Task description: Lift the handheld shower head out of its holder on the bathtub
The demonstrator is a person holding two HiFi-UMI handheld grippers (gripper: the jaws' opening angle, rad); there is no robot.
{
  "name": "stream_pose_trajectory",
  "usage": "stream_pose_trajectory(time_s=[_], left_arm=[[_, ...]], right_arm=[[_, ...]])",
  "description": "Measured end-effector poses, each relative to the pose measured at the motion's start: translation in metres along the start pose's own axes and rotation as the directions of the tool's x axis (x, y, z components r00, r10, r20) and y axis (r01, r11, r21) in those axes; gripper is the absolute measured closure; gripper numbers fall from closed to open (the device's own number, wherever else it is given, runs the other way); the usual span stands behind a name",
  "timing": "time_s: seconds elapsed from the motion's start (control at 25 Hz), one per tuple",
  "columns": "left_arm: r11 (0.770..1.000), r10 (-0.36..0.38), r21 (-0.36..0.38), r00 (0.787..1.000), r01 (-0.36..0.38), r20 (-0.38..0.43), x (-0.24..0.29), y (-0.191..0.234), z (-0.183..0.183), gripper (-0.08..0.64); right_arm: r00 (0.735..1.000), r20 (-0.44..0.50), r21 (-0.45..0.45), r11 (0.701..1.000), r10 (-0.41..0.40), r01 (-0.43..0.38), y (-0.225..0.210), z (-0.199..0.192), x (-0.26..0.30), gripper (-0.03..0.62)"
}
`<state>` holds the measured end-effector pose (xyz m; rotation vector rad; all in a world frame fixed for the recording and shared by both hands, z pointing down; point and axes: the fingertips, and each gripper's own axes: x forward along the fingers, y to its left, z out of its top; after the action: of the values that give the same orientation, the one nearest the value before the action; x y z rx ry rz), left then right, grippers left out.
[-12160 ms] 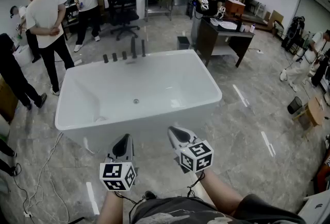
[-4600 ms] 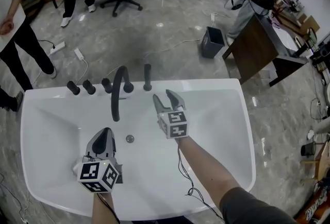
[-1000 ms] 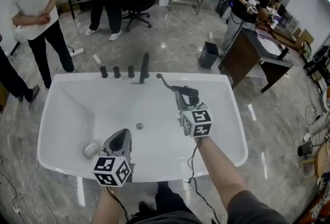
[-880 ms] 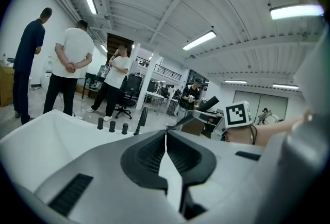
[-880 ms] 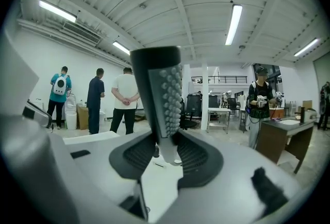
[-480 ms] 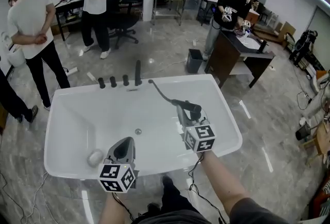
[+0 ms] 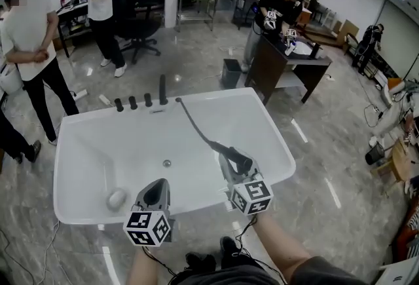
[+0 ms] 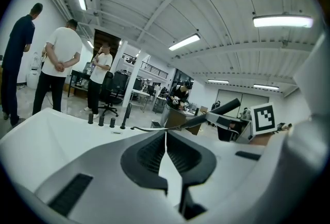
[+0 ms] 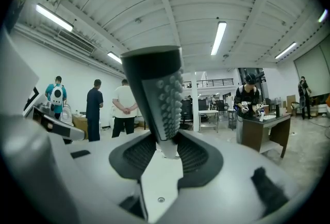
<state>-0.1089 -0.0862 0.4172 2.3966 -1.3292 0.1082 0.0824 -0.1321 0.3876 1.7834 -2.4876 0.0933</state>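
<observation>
Head view: above the white bathtub (image 7: pixel 272 133), the right gripper (image 7: pixel 229 160) holds the black shower head (image 7: pixel 242 162), its hose (image 7: pixel 196 128) running to the far rim. Left gripper view: the left gripper (image 8: pixel 165 138) has its jaws pressed together, empty. Right gripper view: the jaws clamp the shower head's nozzled end.
</observation>
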Motion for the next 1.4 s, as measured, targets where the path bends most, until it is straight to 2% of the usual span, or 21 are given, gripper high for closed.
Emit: stream_pose_trajectory(time_s=[0.28, 0.44, 0.52, 0.68, 0.84, 1.12, 1.4], left_arm=[[1.0, 0.024, 0.003, 1.0, -0.024, 0.013, -0.012, -0.028, -0.004, 0.543], [0.997, 0.07, -0.037, 0.997, -0.068, 0.041, -0.015, -0.048, -0.006, 0.542], [0.995, 0.087, -0.058, 0.995, -0.084, 0.055, -0.019, -0.065, -0.006, 0.543], [0.993, 0.111, -0.043, 0.992, -0.109, 0.057, -0.034, -0.103, -0.016, 0.543], [0.989, 0.134, -0.072, 0.989, -0.129, 0.063, -0.049, -0.138, -0.033, 0.543], [0.99, 0.138, -0.045, 0.989, -0.136, 0.051, -0.063, -0.197, -0.057, 0.543], [0.987, 0.154, -0.044, 0.986, -0.151, 0.063, -0.07, -0.225, -0.069, 0.543]], right_arm=[[0.998, 0.041, -0.052, 0.998, 0.049, -0.047, 0.005, 0.011, -0.05, 0.453], [0.995, 0.063, -0.067, 0.995, 0.082, -0.078, -0.01, 0.013, -0.07, 0.453], [0.992, 0.075, -0.072, 0.993, 0.101, -0.096, -0.019, 0.017, -0.082, 0.453], [0.985, 0.092, -0.082, 0.987, 0.144, -0.137, -0.028, 0.02, -0.115, 0.453], [0.977, 0.094, -0.105, 0.977, 0.193, -0.183, -0.029, 0.016, -0.156, 0.453], [0.97, 0.091, -0.092, 0.971, 0.227, -0.219, -0.043, 0.003, -0.219, 0.453], [0.963, 0.091, -0.088, 0.965, 0.254, -0.247, -0.054, -0.002, -0.252, 0.453]])
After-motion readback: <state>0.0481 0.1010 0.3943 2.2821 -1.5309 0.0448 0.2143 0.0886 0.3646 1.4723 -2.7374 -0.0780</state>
